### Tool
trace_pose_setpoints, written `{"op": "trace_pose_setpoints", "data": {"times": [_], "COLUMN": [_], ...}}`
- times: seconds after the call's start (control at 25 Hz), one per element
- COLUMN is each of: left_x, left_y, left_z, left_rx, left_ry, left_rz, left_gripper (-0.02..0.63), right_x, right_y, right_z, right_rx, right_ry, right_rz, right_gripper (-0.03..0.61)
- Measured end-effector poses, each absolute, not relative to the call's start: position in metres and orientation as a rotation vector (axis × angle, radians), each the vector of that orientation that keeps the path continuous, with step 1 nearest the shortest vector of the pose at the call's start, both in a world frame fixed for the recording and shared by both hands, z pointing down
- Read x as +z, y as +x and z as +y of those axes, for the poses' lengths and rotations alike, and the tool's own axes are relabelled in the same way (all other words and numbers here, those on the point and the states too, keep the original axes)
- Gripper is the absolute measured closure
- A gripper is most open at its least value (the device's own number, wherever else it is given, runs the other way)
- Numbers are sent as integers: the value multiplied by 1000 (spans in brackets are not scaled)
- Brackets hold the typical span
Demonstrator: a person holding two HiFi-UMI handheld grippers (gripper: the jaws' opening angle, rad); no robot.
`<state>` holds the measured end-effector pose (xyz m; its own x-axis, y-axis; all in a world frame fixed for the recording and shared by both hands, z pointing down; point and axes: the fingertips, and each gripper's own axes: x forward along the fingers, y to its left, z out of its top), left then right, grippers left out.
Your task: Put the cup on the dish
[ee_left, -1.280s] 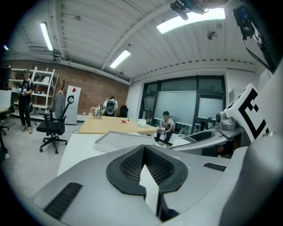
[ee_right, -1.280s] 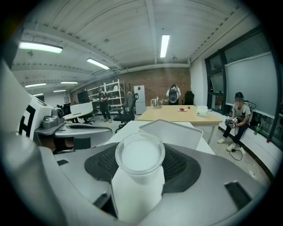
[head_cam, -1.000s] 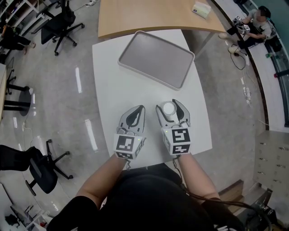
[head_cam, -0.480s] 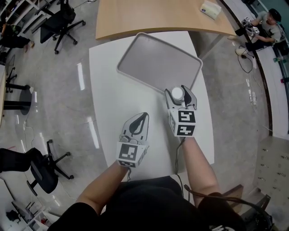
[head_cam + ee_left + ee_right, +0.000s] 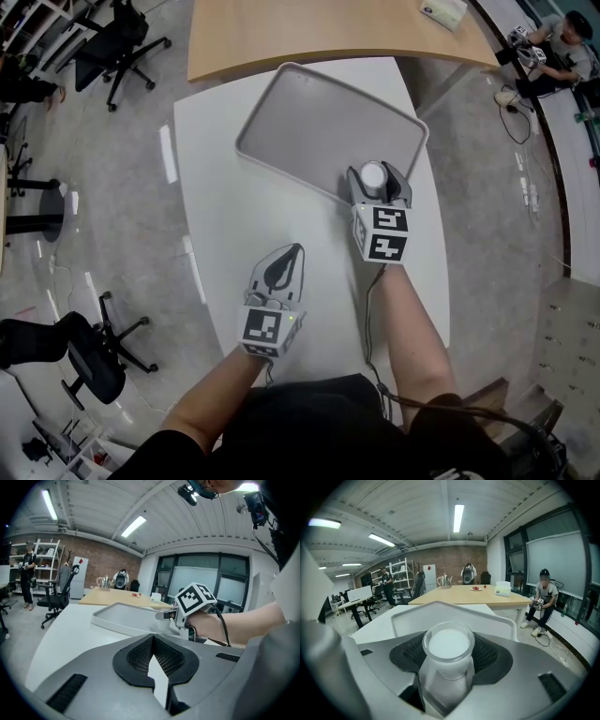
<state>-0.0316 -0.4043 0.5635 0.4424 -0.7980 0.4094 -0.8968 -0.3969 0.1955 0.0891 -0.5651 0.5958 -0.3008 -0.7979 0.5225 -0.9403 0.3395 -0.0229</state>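
A small clear cup (image 5: 373, 175) with a white inside is held upright in my right gripper (image 5: 374, 170), which is shut on it. The cup hangs at the near right corner of the grey dish, a rimmed tray (image 5: 319, 122), on the white table (image 5: 216, 187). In the right gripper view the cup (image 5: 448, 645) sits between the jaws, with the tray (image 5: 440, 613) just ahead. My left gripper (image 5: 296, 249) is shut and holds nothing, nearer the person and left of the right one. In its own view, the left gripper (image 5: 152, 638) looks toward the tray (image 5: 122, 616) and the right gripper (image 5: 165, 616).
A wooden table (image 5: 328, 28) adjoins the far side and carries a tissue box (image 5: 442, 11). Office chairs stand on the floor at the left (image 5: 122, 42) (image 5: 89, 356). A seated person (image 5: 562, 47) is at the far right. The white table's right edge (image 5: 436, 244) lies close to my right arm.
My right gripper carried the cup forward and to the right, from the near table up to the tray's near right corner. The left gripper drew back slightly toward the person.
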Motion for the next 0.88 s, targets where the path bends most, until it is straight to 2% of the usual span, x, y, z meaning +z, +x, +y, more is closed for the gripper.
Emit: {"op": "trace_pose_setpoints", "data": {"times": [0.4, 0.64, 0.88], "left_x": [569, 556, 516], "left_y": [-29, -32, -35], "left_z": [-404, -398, -381], "left_rx": [343, 309, 244], "left_ry": [2321, 2315, 2381], "left_rz": [-1409, -1427, -1471], "left_gripper": [606, 606, 606], "right_x": [588, 544, 499], "right_y": [88, 90, 84], "right_z": [-563, -550, -491], "right_rx": [446, 370, 321], "right_ry": [1542, 1573, 1584], "right_rz": [-2284, -2338, -2392], "right_gripper": [321, 321, 337]}}
